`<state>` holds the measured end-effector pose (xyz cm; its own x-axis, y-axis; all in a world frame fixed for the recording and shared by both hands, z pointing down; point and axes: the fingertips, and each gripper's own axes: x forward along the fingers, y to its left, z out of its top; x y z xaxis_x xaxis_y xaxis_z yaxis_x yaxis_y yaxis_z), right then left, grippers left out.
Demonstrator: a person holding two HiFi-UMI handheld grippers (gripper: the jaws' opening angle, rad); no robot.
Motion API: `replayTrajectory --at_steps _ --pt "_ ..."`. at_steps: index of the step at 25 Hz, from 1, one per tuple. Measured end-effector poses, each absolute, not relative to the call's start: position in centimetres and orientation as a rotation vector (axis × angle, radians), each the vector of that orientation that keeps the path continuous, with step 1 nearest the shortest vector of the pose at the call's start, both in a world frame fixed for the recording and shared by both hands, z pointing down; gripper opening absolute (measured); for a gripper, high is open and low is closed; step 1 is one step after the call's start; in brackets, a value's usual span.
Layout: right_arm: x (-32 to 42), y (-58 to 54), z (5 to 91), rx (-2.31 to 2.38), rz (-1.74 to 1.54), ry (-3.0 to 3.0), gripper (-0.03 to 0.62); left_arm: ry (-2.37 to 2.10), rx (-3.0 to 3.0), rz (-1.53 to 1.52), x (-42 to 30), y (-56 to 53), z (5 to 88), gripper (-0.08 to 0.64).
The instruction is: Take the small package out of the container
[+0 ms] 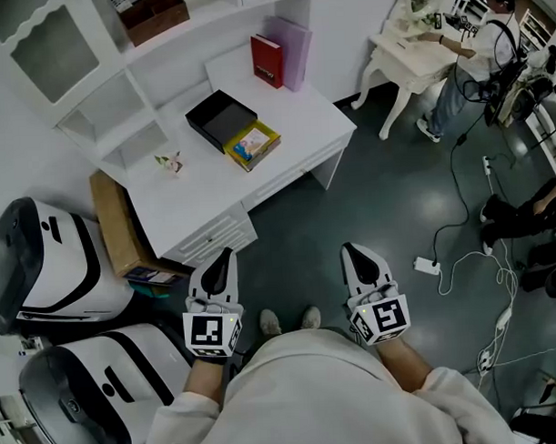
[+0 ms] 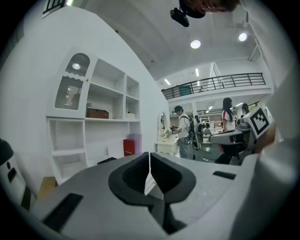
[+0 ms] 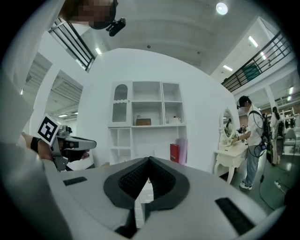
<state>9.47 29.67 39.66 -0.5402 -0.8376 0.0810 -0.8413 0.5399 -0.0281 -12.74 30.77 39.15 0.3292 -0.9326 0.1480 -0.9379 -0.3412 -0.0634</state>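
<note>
Both grippers are held low and level in front of the person, well apart from the white desk (image 1: pixel 283 116), which lies toward 11 o'clock from them. The left gripper (image 1: pixel 225 256) has its jaws pressed together with nothing between them, and its own view (image 2: pixel 150 158) shows the dark pads meeting in a thin line. The right gripper (image 1: pixel 350 250) at 3 o'clock of the left is likewise closed and empty (image 3: pixel 149 162).

The small package (image 1: pixel 251 145) lies inside the yellow container (image 1: pixel 274 138) near the desk's front edge. A black box (image 1: pixel 218 117) touches the container at its 11 o'clock. A red book (image 1: pixel 267 60) stands at 1 o'clock of the container, with a purple folder (image 1: pixel 292 48) just beside it. A small flower (image 1: pixel 169 162) sits on the desk at 9 o'clock of the container. A brown box (image 1: pixel 152 15) rests on the shelf above. A cardboard box (image 1: pixel 117 222) leans by the desk's side at 7 o'clock. Far off at 2 o'clock a person (image 1: pixel 477 50) stands at a white dressing table (image 1: pixel 407 62)
</note>
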Motion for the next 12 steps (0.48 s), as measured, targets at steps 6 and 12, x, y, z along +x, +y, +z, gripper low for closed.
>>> replayTrajectory --at_steps 6,12 --pt "9.6 29.5 39.9 1.468 0.098 -2.699 0.025 -1.730 2.584 0.197 -11.9 30.9 38.7 0.267" --pt "10.0 29.5 40.1 1.462 0.100 -2.695 0.025 -1.875 2.538 0.174 -13.1 30.7 38.0 0.445"
